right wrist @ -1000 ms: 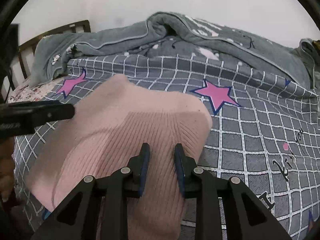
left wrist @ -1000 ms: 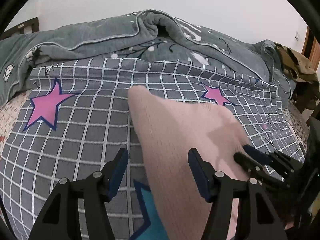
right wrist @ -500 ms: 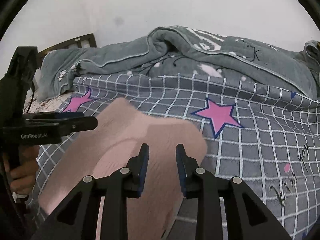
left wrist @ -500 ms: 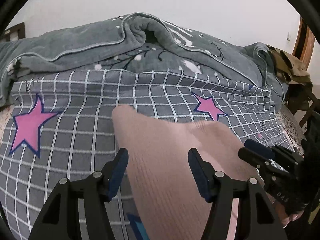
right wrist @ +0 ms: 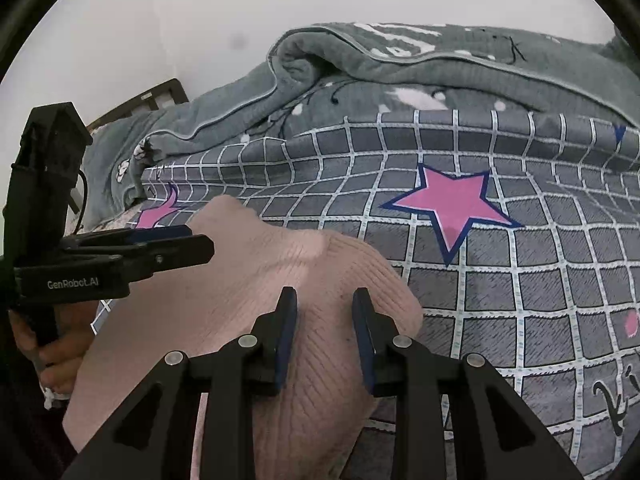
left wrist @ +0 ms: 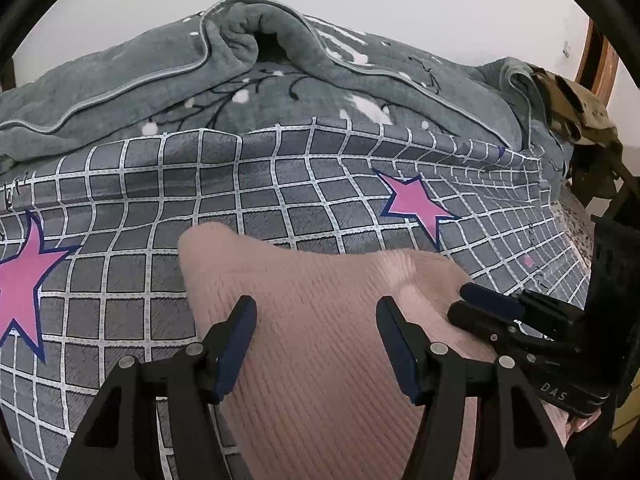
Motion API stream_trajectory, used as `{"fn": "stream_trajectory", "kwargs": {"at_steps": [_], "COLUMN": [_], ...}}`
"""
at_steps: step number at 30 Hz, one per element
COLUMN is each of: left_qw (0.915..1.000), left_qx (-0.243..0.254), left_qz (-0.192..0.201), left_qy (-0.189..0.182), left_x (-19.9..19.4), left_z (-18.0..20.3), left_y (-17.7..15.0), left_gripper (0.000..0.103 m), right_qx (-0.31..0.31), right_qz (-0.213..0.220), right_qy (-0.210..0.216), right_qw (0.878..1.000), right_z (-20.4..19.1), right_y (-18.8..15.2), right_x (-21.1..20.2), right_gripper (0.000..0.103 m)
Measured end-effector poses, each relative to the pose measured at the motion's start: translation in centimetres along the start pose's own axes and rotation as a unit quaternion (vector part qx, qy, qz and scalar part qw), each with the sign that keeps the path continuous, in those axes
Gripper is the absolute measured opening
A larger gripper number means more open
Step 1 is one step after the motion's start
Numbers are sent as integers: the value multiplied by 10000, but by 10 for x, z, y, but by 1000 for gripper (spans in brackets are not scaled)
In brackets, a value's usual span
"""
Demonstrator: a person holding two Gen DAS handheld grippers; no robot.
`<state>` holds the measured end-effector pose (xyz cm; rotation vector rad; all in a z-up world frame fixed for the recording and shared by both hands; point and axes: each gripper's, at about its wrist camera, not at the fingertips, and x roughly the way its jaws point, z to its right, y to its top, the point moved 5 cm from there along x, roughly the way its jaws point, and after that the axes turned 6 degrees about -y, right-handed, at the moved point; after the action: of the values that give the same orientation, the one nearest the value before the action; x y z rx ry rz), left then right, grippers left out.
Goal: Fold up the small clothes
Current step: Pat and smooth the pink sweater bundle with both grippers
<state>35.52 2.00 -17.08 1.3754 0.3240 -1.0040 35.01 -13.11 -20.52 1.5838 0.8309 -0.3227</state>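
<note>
A pink ribbed knit garment (left wrist: 320, 320) lies on the grey checked bedspread; it also shows in the right wrist view (right wrist: 248, 300). My left gripper (left wrist: 316, 312) is open, its fingers spread wide just above the garment's middle. My right gripper (right wrist: 325, 300) is partly closed with a bunched fold of the pink knit between its fingers. The right gripper shows in the left wrist view (left wrist: 488, 308) at the garment's right edge. The left gripper shows in the right wrist view (right wrist: 176, 244) over the garment's left side.
The grey checked bedspread (left wrist: 280, 200) with pink stars covers the bed. A rumpled grey blanket (left wrist: 260, 80) is heaped along the far side by the white wall. A tan garment (left wrist: 576, 108) hangs on a wooden frame at far right. A wooden headboard (right wrist: 152, 96) stands at far left.
Both grippers have risen and tilted up. The pink garment has been drawn back towards me and now sits lower in both views. The right gripper has opened slightly.
</note>
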Motion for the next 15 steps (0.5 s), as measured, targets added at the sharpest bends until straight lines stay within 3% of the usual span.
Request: {"fn": "stream_trajectory", "kwargs": {"at_steps": [15], "left_qw": [9998], "left_qx": [-131], "left_qz": [106], "left_qy": [110], "left_x": [5], "left_z": [-5], "left_y": [-6], "left_gripper": [60], "right_qx": [-16], "right_qz": [81], "right_qy": [-182], "right_qw": [9998], "right_z": [0], "right_y": [-2], "right_x": [0], "right_gripper": [32]}}
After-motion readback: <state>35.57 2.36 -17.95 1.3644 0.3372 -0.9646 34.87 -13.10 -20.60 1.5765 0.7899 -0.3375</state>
